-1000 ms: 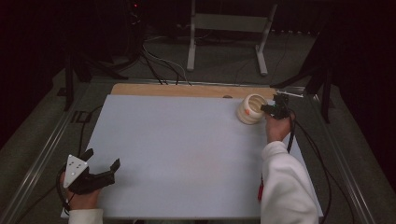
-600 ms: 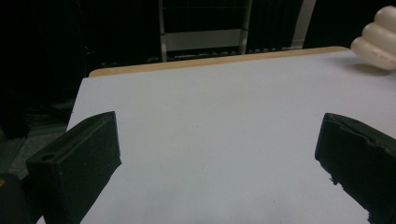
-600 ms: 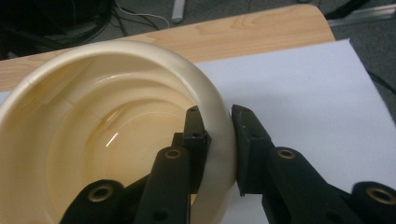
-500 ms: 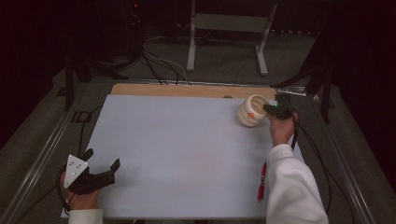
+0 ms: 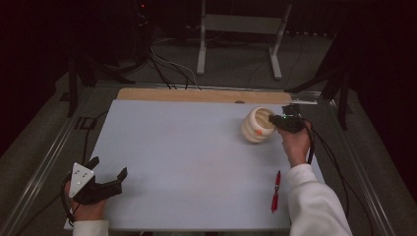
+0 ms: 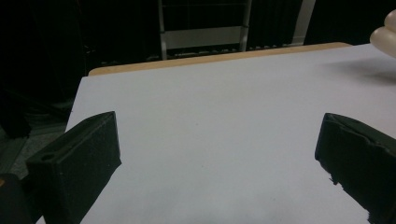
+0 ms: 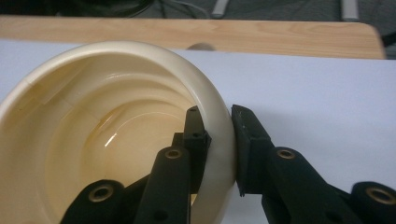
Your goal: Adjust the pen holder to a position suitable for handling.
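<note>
A cream ribbed cup (image 5: pixel 256 126) hangs tilted at the far right of the white board, its mouth turned toward the hand. My right gripper (image 5: pixel 276 122) is shut on the cup's rim. In the right gripper view one jaw sits inside the cup (image 7: pixel 93 130) and the other outside, and my right gripper (image 7: pixel 217 135) pinches the wall between them. My left gripper (image 5: pixel 108 166) rests open at the near left corner with nothing between its fingers. In the left gripper view the jaws of my left gripper (image 6: pixel 217 154) stand wide over bare board, with the cup (image 6: pixel 386 29) at the far right edge.
A red pen (image 5: pixel 276 191) lies on the white board (image 5: pixel 187 162) beside the right sleeve. A wooden strip (image 5: pixel 196 95) runs along the far edge. Beyond it are a metal stand (image 5: pixel 236 29) and cables on the dark floor.
The right hand has drawn the cup a little nearer and up off the board, tipping it. The right forearm swung aside, uncovering the red pen. The left gripper stayed put.
</note>
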### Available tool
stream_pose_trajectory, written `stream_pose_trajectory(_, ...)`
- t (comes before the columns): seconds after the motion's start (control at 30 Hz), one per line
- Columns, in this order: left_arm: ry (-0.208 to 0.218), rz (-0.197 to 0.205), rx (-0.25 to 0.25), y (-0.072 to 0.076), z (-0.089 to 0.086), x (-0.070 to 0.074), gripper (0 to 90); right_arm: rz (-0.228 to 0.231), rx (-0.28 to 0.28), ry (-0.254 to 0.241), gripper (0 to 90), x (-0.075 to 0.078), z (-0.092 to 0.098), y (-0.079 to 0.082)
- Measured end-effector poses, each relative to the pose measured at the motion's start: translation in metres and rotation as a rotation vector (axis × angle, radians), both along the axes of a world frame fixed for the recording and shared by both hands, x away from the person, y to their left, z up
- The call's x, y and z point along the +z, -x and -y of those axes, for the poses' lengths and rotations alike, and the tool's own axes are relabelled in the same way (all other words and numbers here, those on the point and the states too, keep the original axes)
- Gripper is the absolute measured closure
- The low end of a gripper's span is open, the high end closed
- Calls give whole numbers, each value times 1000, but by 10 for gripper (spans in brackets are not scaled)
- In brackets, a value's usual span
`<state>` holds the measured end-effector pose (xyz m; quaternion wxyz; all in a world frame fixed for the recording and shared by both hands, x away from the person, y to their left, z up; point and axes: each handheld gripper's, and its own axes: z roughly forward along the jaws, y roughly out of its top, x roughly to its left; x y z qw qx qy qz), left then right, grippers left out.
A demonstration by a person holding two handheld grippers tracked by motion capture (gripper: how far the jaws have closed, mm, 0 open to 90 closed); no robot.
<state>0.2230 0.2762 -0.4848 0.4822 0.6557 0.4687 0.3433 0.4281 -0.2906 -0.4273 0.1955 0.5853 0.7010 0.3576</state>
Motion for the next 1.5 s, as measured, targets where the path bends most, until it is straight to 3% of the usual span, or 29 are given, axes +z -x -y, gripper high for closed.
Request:
stream_pose_trajectory(0.5,-13,-2,-6,-1,1,0,7,14,268,44,778,13,-75,41)
stream_pose_trajectory(0.9,-16,-3,-17,-1,3,0,7,-93,423,145,776,-10,-134,60)
stream_pose_trajectory(1.07,-14,-2,-16,-1,3,0,7,-120,435,161,770,-23,-147,60)
stream_pose_trajectory(1.23,-16,-3,-17,-2,3,0,7,-111,420,143,757,-26,-150,58)
stream_pose_trajectory(1.33,-14,-2,-16,-1,3,0,7,-108,423,69,625,-28,-149,57)
stream_pose_trajectory(1.47,-16,-4,-17,-2,3,-1,7,-108,447,28,388,-28,-148,56)
stream_pose_trajectory(1.5,-16,-4,-17,-2,3,-1,7,-108,447,28,388,-28,-148,56)
